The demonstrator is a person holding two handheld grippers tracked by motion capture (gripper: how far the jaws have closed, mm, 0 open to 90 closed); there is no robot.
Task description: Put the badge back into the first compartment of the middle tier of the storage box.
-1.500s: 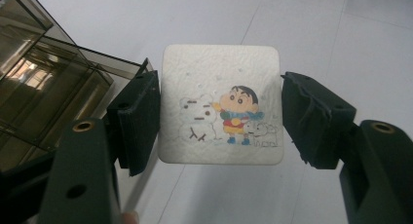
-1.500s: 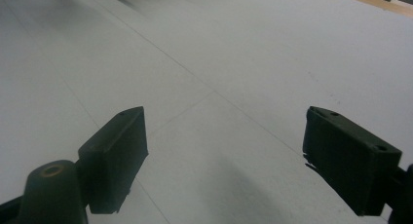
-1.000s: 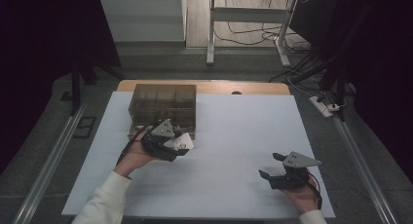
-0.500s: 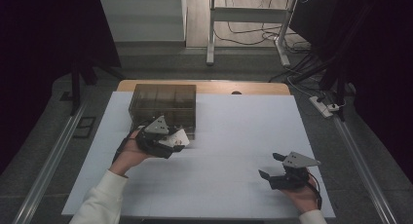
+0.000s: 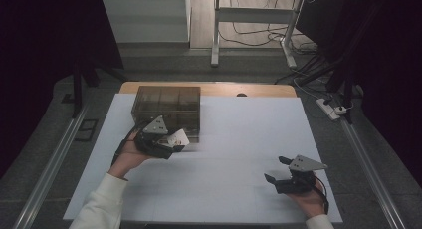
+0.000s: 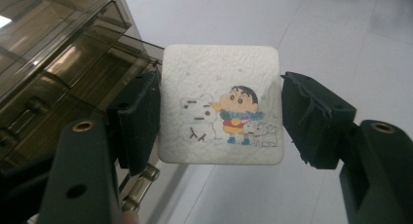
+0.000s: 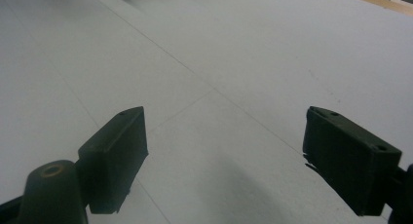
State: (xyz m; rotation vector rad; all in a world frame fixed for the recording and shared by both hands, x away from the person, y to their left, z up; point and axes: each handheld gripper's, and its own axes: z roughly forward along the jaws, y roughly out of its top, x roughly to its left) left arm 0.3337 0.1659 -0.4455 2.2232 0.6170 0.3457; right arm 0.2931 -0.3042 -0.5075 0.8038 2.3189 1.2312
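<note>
So the left gripper (image 6: 220,112) is pinching a square white coaster (image 6: 221,104) with a cartoon kid and snowman on it, right up against the smoky clear organizer box (image 5: 167,107) at the tabletop's (image 5: 239,139) far left. Can't tell what's inside its compartments. Right gripper (image 7: 224,156) sits spread wide, holding nothing.

Card (image 6: 221,104) between jaws, seemingly touching box (image 6: 58,58) front.

No readable text, label, brand or number anywhere. Nearest thing to a sign: the white square card (image 6: 221,103), centre of the left gripper view, carries a printed cartoon of a child beside a snowman and a small dog, no lettering legible.
</note>
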